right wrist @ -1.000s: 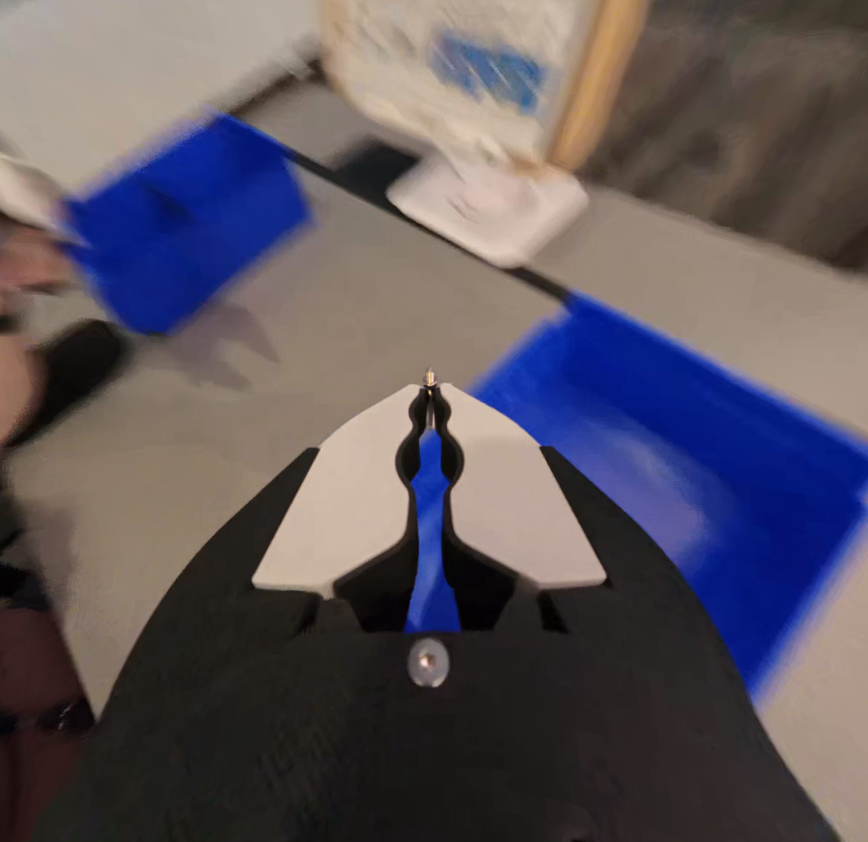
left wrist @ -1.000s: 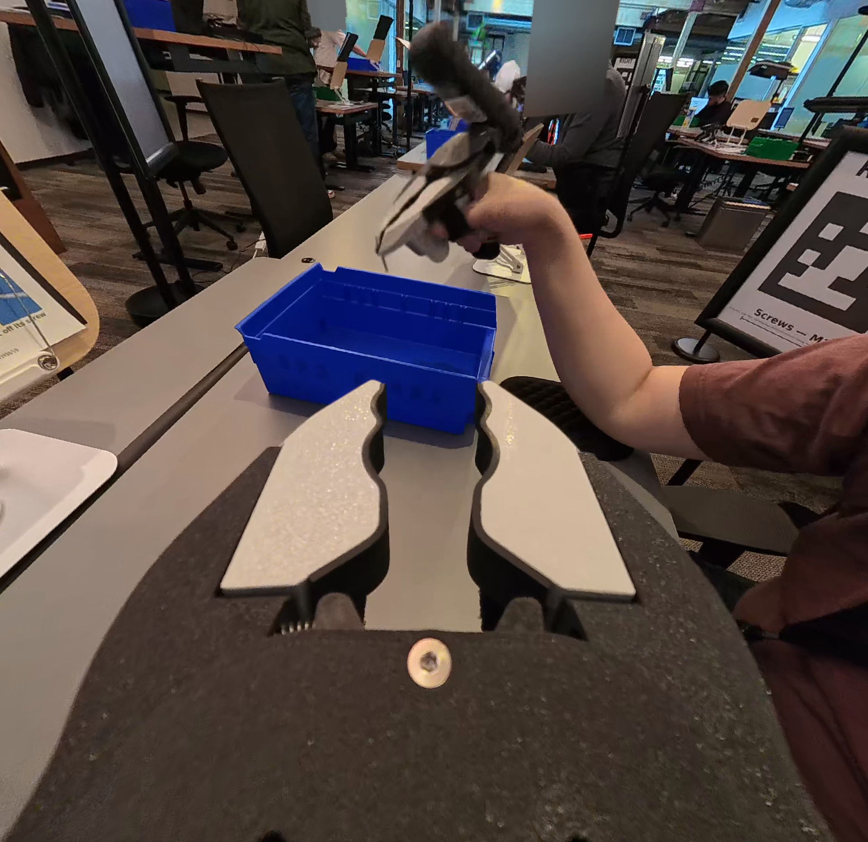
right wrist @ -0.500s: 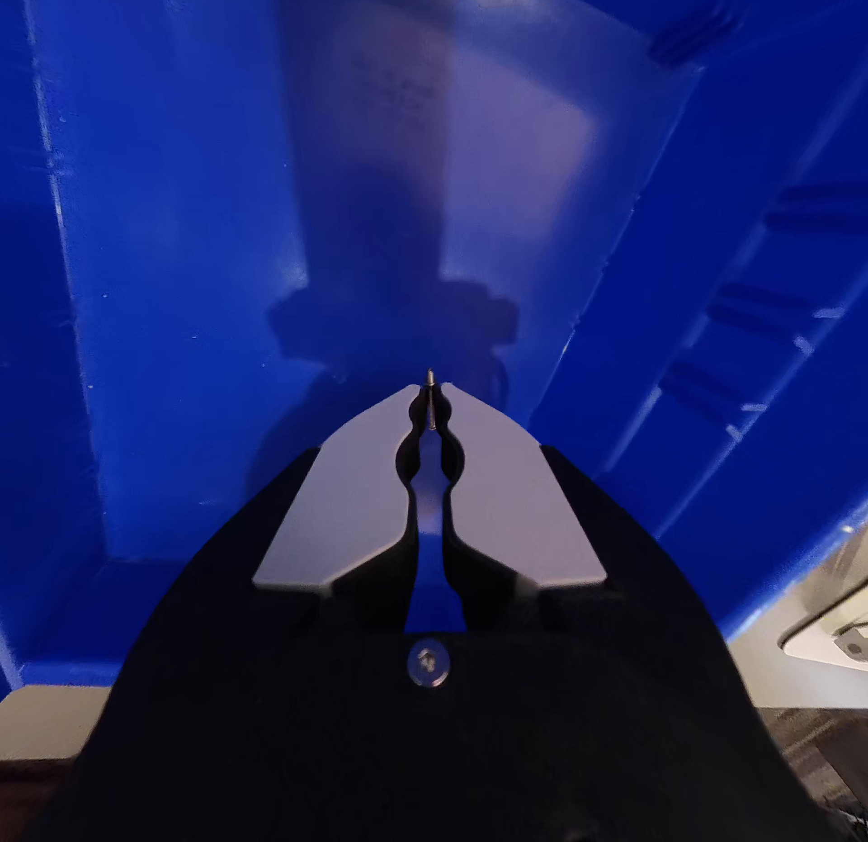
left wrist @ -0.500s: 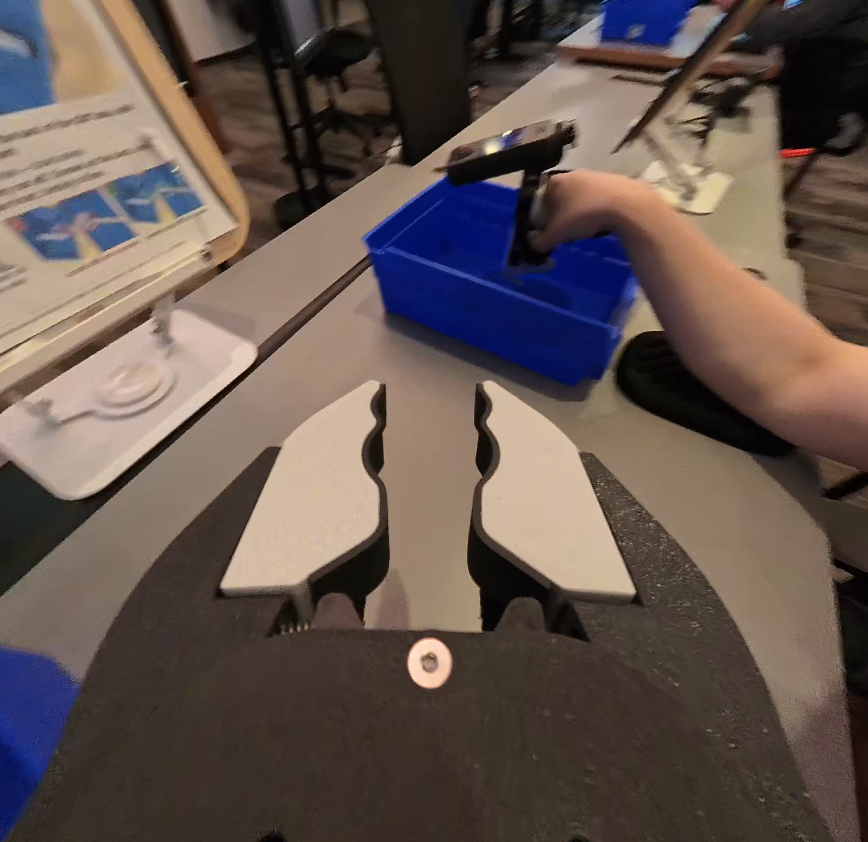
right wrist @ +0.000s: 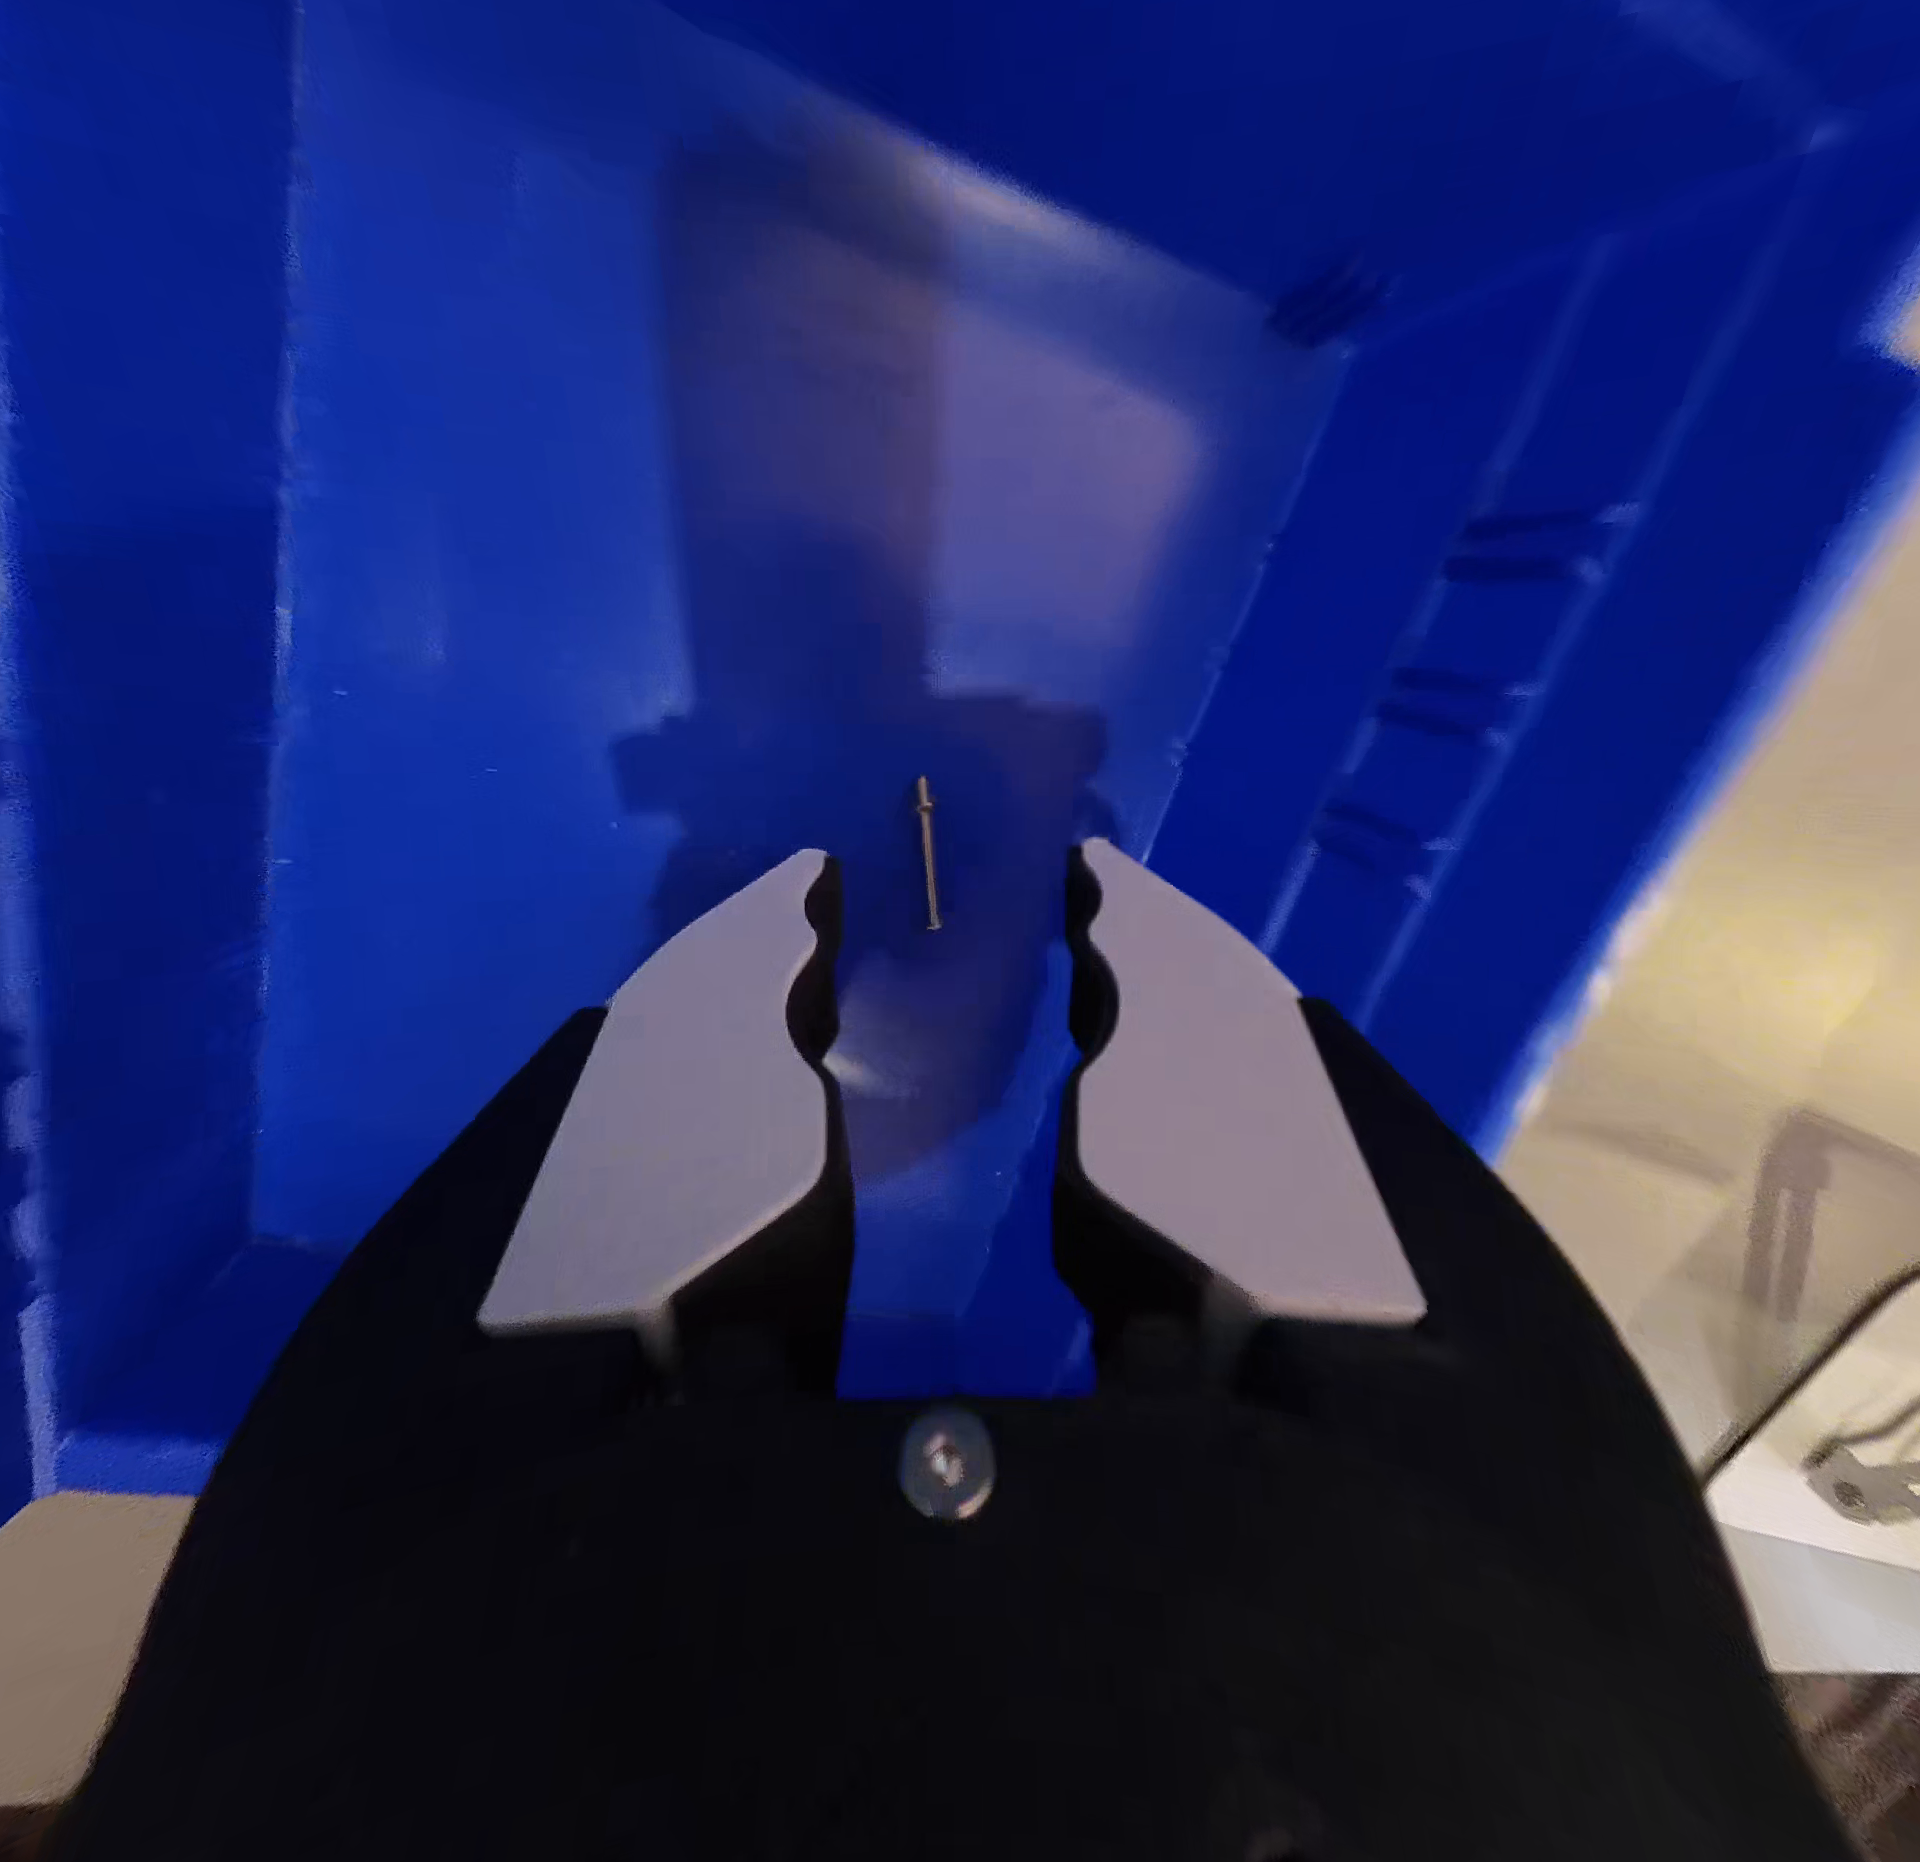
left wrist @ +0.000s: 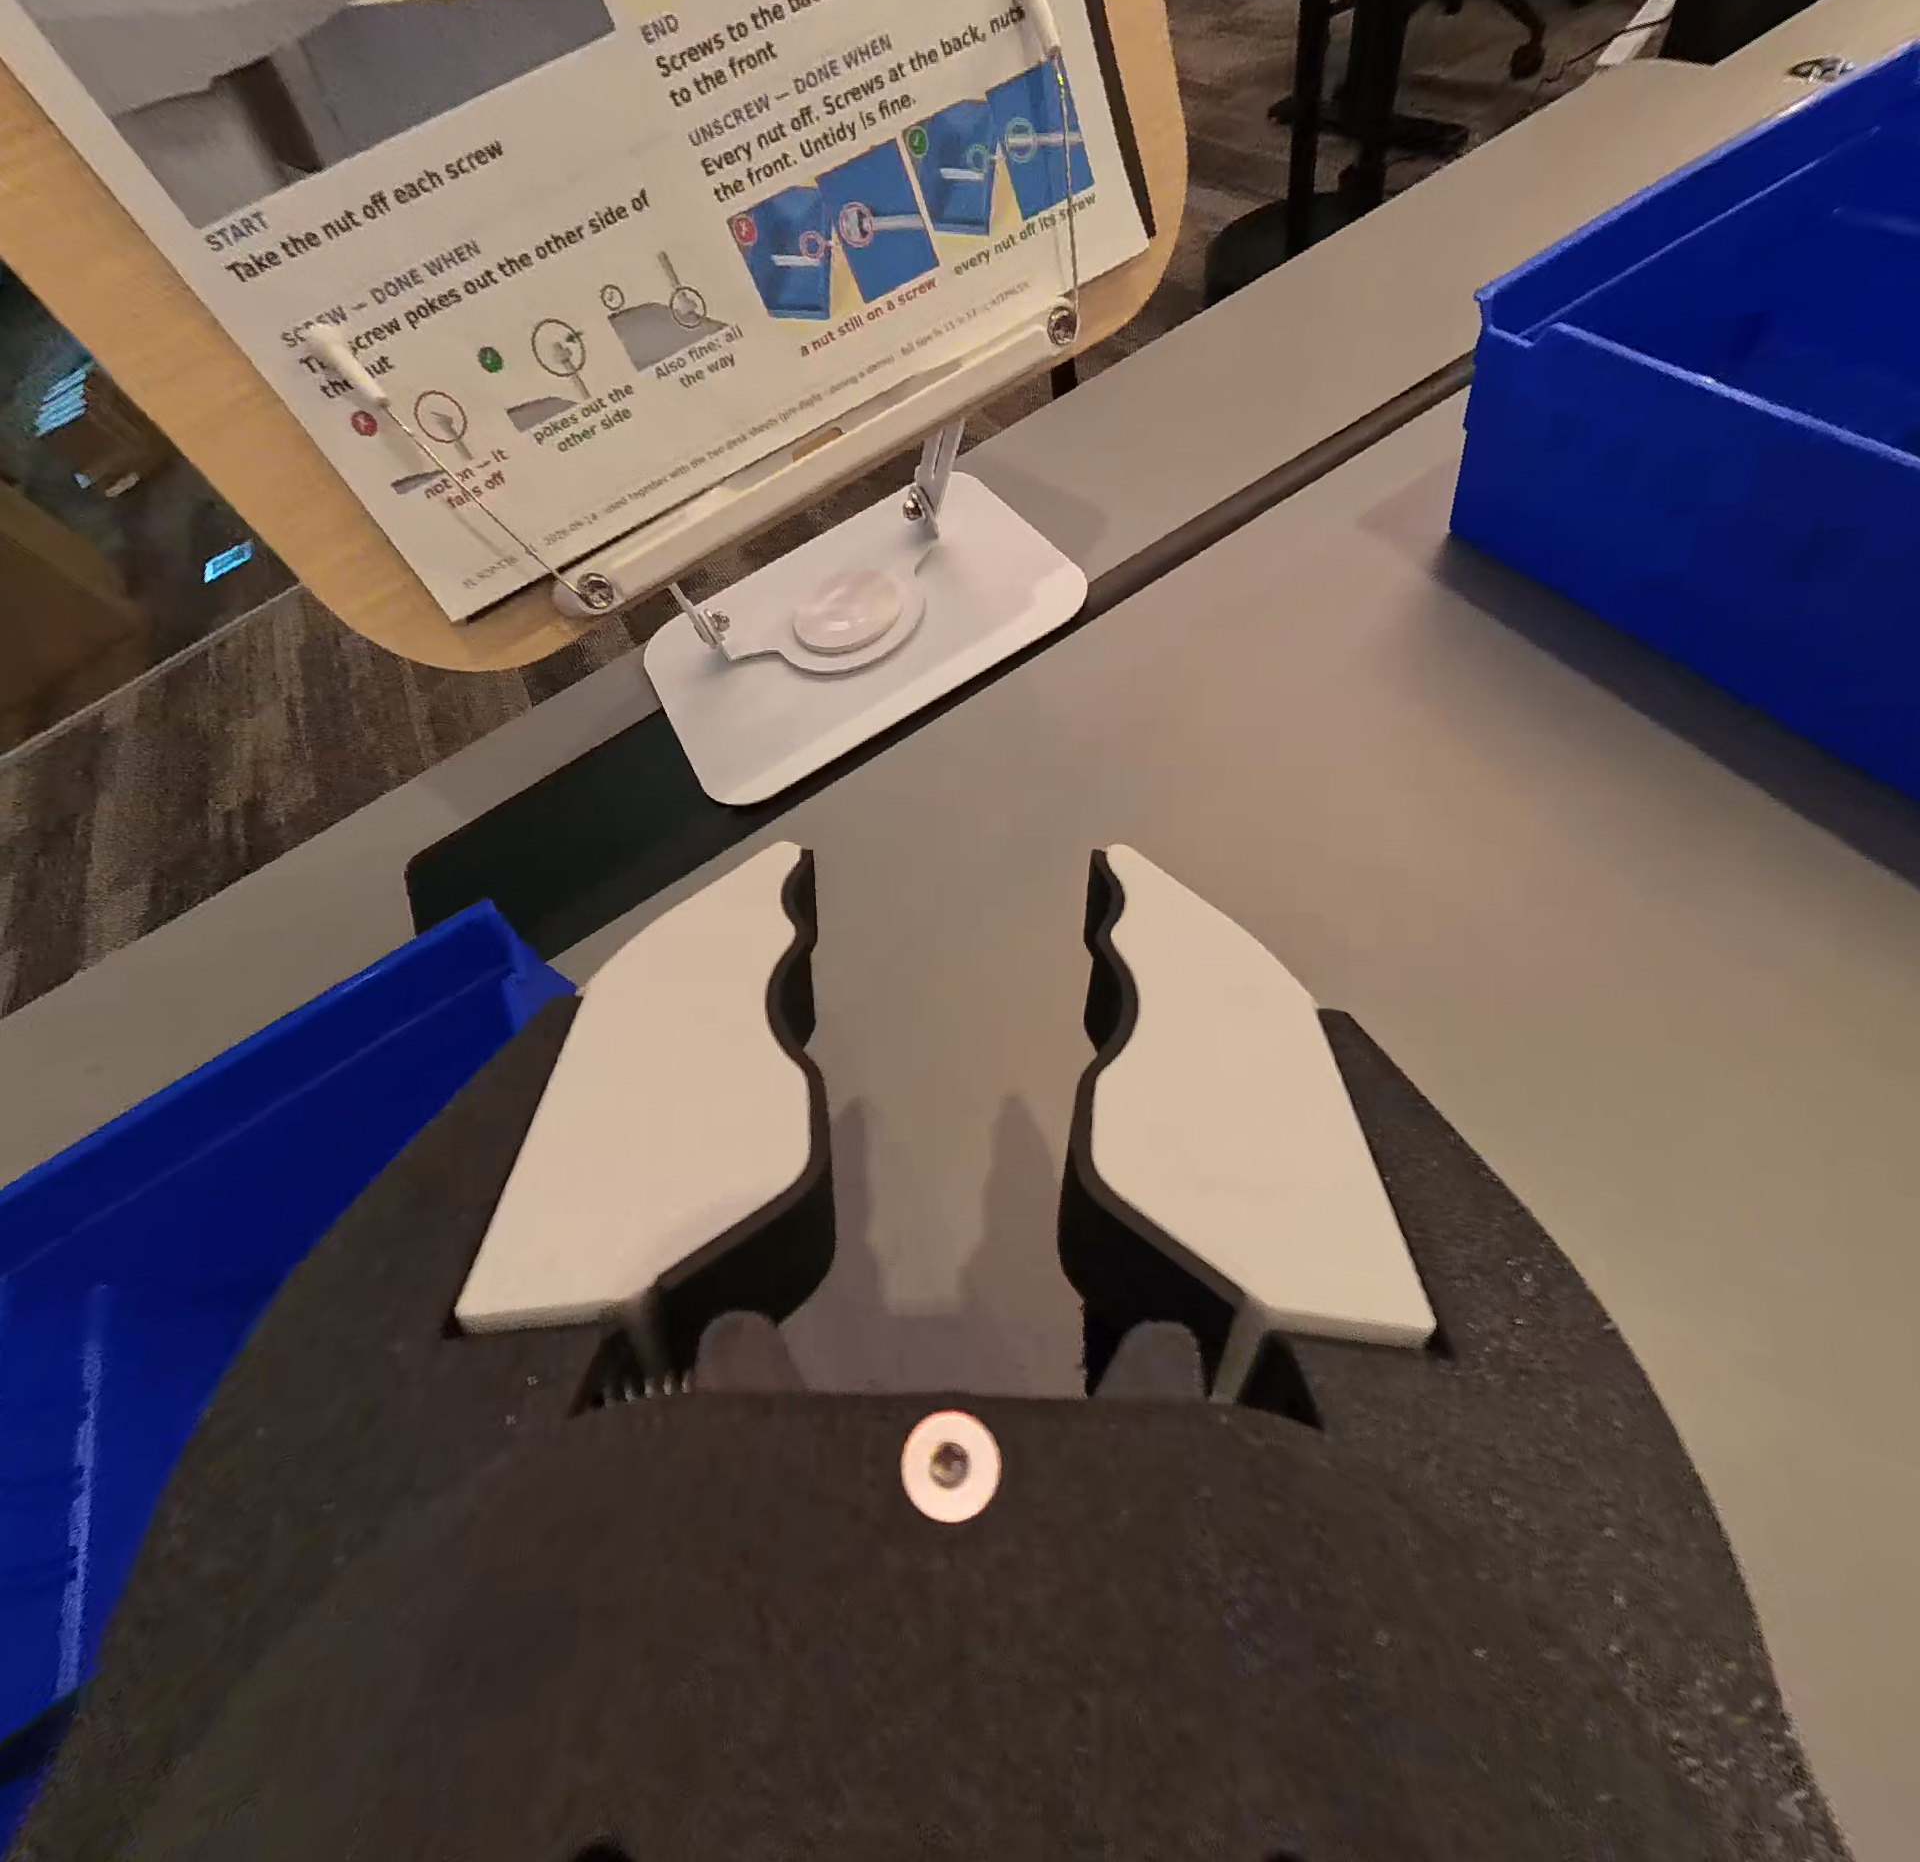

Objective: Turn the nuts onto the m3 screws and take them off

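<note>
Looking down your right gripper [right wrist: 948, 856], jaws wide and empty: the screw [right wrist: 927, 852] lies just beyond at twelve o'clock, its long axis running twelve-to-six; left gripper [left wrist: 948, 856] gapes over bare bench [left wrist: 1455, 929].

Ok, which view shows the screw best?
The right wrist view: the screw lies loose inside the blue bin, just beyond the open right gripper. The left wrist view shows no screw, only the bins' outsides.
</note>
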Demonstrator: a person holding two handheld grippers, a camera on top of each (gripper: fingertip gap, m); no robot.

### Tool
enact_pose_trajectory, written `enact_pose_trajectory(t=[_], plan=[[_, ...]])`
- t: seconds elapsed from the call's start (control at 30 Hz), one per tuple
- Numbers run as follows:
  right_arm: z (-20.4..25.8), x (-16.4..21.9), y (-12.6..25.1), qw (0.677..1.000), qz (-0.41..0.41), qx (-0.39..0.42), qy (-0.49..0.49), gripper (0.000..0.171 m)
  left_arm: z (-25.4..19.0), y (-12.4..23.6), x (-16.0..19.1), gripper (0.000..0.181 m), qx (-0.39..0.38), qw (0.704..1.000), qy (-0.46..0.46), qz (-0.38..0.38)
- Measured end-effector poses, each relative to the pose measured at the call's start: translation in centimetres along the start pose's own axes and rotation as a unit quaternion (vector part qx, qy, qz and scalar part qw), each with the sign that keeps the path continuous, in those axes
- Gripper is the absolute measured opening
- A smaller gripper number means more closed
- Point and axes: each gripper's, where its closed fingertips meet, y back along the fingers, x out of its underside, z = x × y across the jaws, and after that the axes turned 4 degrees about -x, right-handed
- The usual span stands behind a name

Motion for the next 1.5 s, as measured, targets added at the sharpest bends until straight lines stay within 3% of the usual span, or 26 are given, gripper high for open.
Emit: enact_pose_trajectory(t=[0.23,0.37,0.47,0.63,0.73,0.87,1.13,1.4,1.5], plan=[[3.9,-5.5,10.8,0.971,-0.216,0.082,0.059,0.054,2.0,0.6,-0.5,0.053,-0.029,0.999,0.019,-0.013],[11.5,-8.6,16.2,0.921,-0.356,0.071,0.141,0.057,2.9,0.8,-0.6,0.053,-0.041,0.999,0.025,-0.016],[18.1,-9.8,17.8,0.885,-0.41,0.067,0.212,0.057,3.6,0.9,-0.6,0.055,-0.06,0.998,0.022,-0.017],[27.8,-10.3,16.2,0.84,-0.448,0.049,0.302,0.06,3.9,0.9,-0.6,0.055,-0.066,0.997,0.022,-0.02],[30.3,-10.5,13.8,0.835,-0.437,0.06,0.33,0.06,4.0,0.8,-0.5,0.055,-0.066,0.997,0.022,-0.018],[30.7,-10.6,12.0,0.845,-0.416,0.064,0.329,0.061,4.0,0.7,-0.4,0.055,-0.062,0.998,0.023,-0.014],[30.3,-10.8,12.1,0.843,-0.418,0.08,0.329,0.061,5.1,2.1,-1.0,0.054,-0.057,0.998,0.023,-0.015],[30.7,-10.6,11.1,0.848,-0.4,0.064,0.341,0.062,9.2,8.6,-1.2,0.045,-0.001,0.999,0.048,-0.01],[30.7,-10.6,10.8,0.85,-0.397,0.058,0.343,0.062,12.8,11.1,-0.3,0.046,-0.037,0.996,0.076,-0.01]])
